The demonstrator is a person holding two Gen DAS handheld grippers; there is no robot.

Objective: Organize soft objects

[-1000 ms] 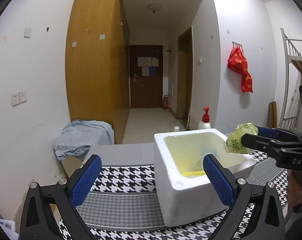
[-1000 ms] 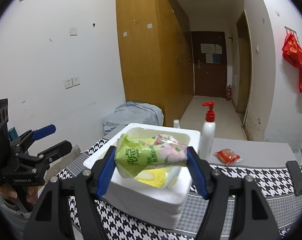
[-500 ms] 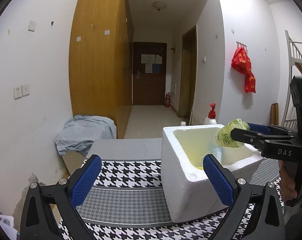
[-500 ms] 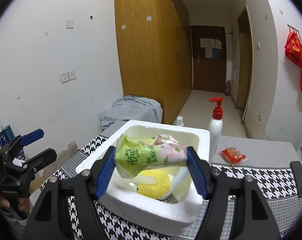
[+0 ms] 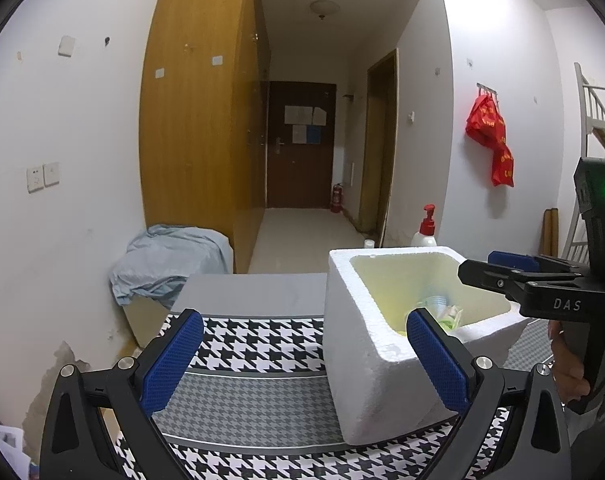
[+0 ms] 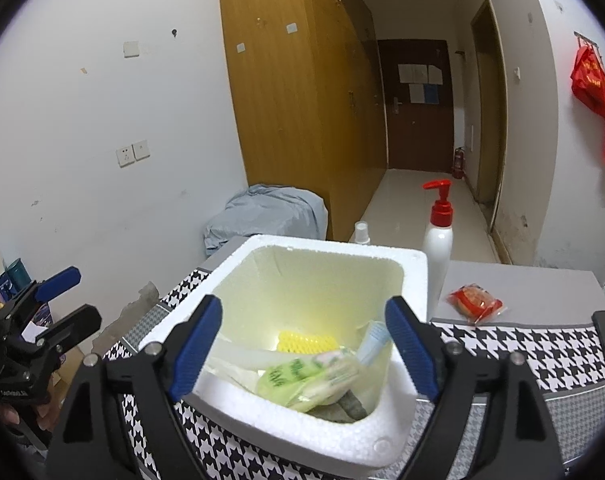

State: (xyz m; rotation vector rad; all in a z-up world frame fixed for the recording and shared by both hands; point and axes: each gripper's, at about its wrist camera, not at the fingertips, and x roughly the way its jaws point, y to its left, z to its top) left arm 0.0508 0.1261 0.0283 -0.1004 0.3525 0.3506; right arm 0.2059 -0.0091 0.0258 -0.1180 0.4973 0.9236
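Right wrist: right hand-held gripper [image 6: 302, 344] opening, empty.

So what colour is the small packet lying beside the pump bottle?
Red-orange packet, clearest in the right wrist view.

Each tool is black, with two angular arms ending in blue, finely textured pads and round silver screws at the joints: the left tool [image 5: 302, 354] and the right tool [image 6: 302, 344] look alike. At 3 o'clock in the left wrist view, the right tool's side bears white letters "DAS". Its black housing carries a small green light.
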